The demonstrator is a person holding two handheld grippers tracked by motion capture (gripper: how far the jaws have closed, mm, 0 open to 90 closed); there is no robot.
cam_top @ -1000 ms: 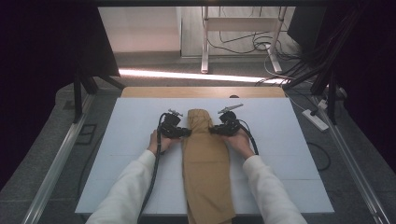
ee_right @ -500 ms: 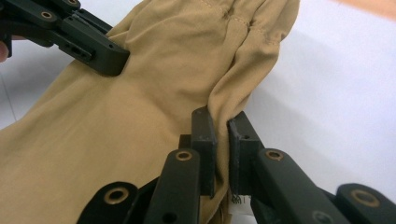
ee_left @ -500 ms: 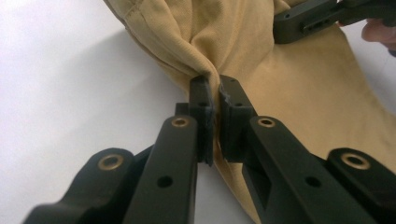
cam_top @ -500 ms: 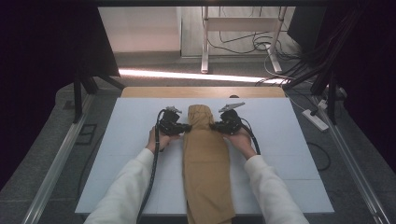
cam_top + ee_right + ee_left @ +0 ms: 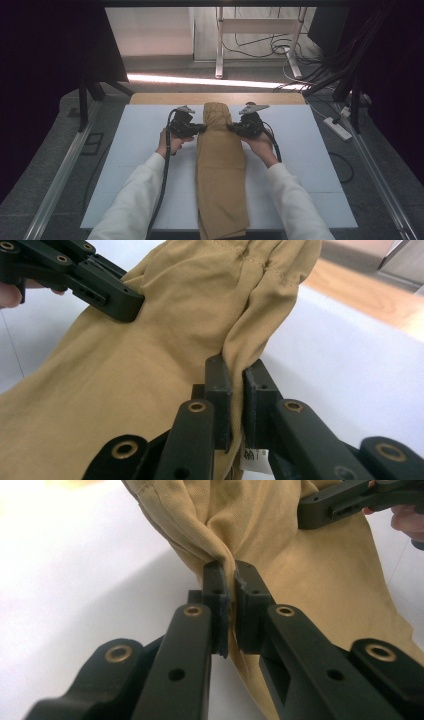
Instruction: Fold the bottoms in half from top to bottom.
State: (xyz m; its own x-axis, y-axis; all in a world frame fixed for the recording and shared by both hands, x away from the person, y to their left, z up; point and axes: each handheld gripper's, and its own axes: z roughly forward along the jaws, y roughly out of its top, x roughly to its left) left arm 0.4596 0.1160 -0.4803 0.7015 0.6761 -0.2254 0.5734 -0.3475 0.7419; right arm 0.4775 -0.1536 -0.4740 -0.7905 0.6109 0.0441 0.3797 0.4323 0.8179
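Since a second ago, both grippers have drawn the far end of the long folded tan cloth garment (image 5: 220,165) a little toward the far edge of the white bench (image 5: 125,150), bunching it there.

From the high view, the garment lies lengthwise down the bench's middle, its near end hanging over the near edge. The left gripper (image 5: 199,129) bites its left edge near the far end, and the right gripper (image 5: 233,128) bites the right edge opposite.

The left gripper view has its black jaws clamped on a pinched fold of the tan fabric (image 5: 260,545), with the other gripper (image 5: 320,512) beyond.

The right gripper view has its jaws clamped on the cloth edge (image 5: 165,340), a small white tag (image 5: 252,455) just below them.

No containers are on the bench.
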